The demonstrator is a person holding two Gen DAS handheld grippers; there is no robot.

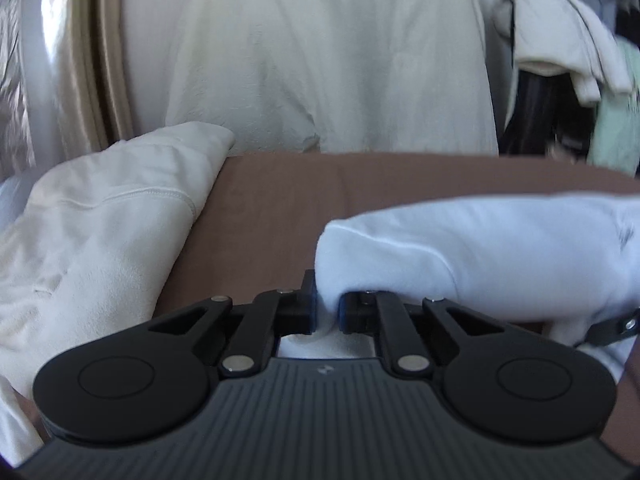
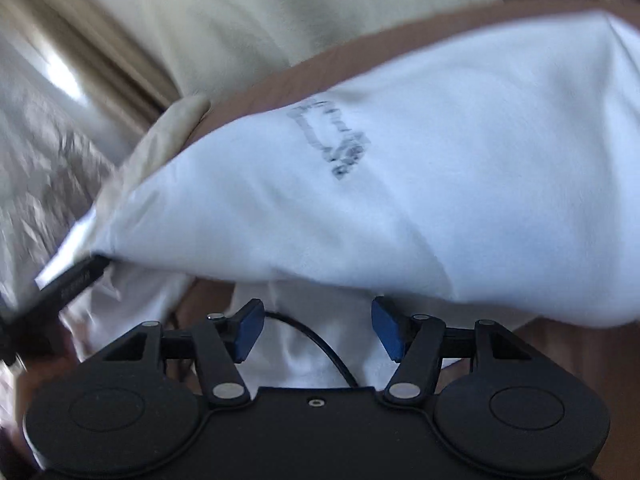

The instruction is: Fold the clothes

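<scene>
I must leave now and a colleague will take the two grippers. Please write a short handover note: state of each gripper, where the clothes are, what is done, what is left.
Left gripper: shut on the white cotton garment with a grey print.
Right gripper: open, fingers on both sides of a hanging part of the same garment, not pinching it.
Garment is partly lifted over the brown surface.
A cream sweatshirt lies bunched at the left; more clothes are piled at the far right.
Done: a fold looks begun. Left: finish it, then the other clothes.

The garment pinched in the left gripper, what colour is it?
White, with a small dark printed mark; the garment shows best in the right wrist view.
</scene>
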